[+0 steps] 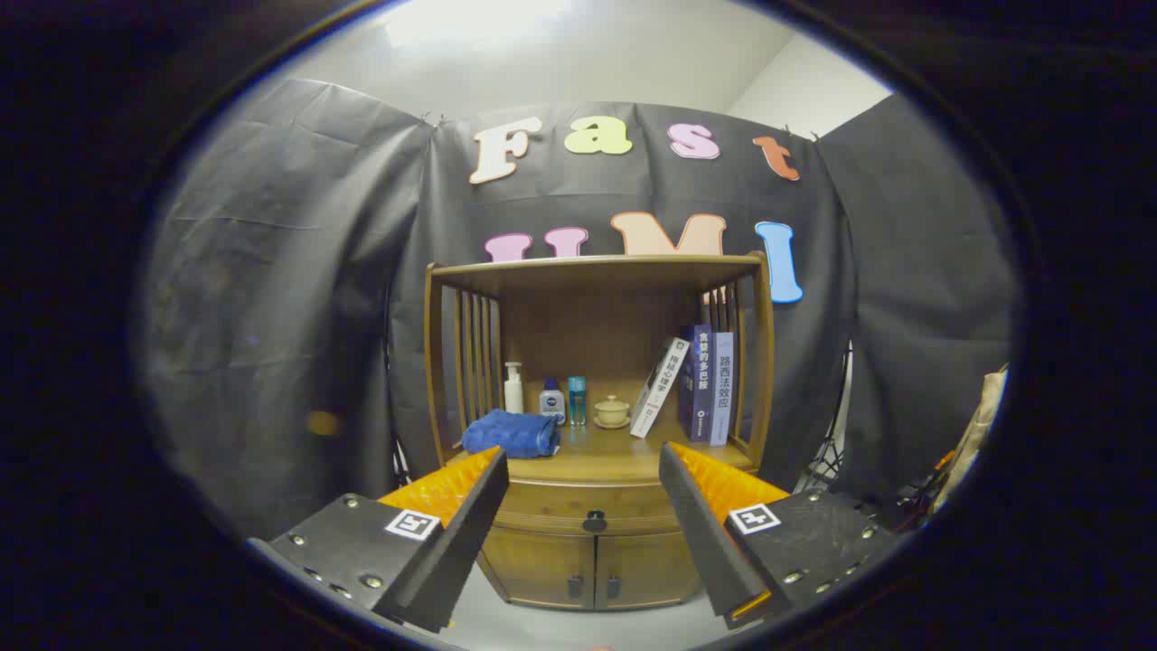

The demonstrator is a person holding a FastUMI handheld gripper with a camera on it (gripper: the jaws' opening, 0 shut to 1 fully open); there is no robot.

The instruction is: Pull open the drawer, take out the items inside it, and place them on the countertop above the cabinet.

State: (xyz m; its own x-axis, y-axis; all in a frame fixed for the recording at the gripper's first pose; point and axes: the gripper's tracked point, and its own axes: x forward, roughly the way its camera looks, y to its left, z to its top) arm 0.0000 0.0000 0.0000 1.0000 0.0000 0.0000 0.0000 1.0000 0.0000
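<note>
A wooden cabinet [592, 380] stands well ahead of me against the booth wall. Its drawer [587, 506] sits closed under the countertop [601, 457], with a dark round knob [595, 521] in the middle of its front. The knob shows between my two fingers, far beyond them. My gripper [583, 461] is open and holds nothing. What lies inside the drawer is hidden.
On the countertop lie a folded blue towel [512, 433], a white pump bottle [513, 388], a small blue-capped bottle [552, 399], a teal glass [577, 400], a lidded cup [612, 411] and three books [696, 384]. Two small doors [583, 568] sit below the drawer. Bare wood shows at the counter's front middle.
</note>
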